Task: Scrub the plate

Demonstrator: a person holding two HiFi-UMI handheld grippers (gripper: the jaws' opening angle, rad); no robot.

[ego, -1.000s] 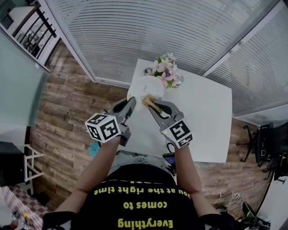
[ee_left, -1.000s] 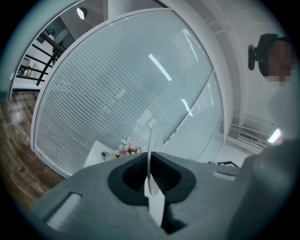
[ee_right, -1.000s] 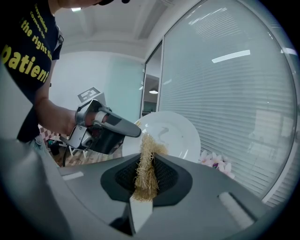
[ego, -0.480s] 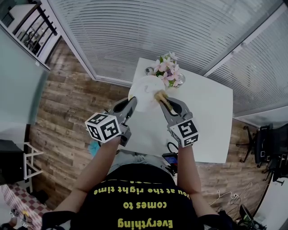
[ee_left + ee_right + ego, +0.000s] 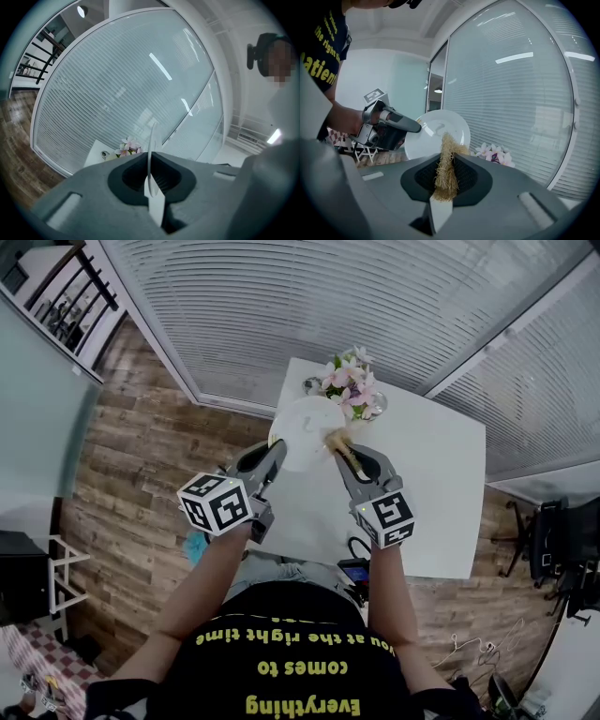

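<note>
A white plate [image 5: 302, 427] is held up on edge over the table's far left corner, with my left gripper [image 5: 273, 452] shut on its near rim. In the left gripper view the plate [image 5: 151, 145] shows edge-on as a thin white line clamped in the left gripper [image 5: 151, 190]. My right gripper [image 5: 343, 452] is shut on a straw-coloured fibre scrubber [image 5: 336, 440], whose tip lies against the plate's right part. In the right gripper view the scrubber [image 5: 448, 152] stands out of my right gripper [image 5: 444, 190] and meets the plate [image 5: 431, 126]; the left gripper [image 5: 391, 123] holds the plate's left rim.
A white table [image 5: 431, 493] stands by a wall of glass with blinds. A bunch of pink and white flowers [image 5: 352, 382] sits just behind the plate. A dark device [image 5: 353, 570] lies at the table's near edge. Wooden floor [image 5: 141, 474] is to the left.
My right gripper has carried the scrubber to the right and a little further away, from the plate's middle to its right side. The left gripper and the plate have kept still.
</note>
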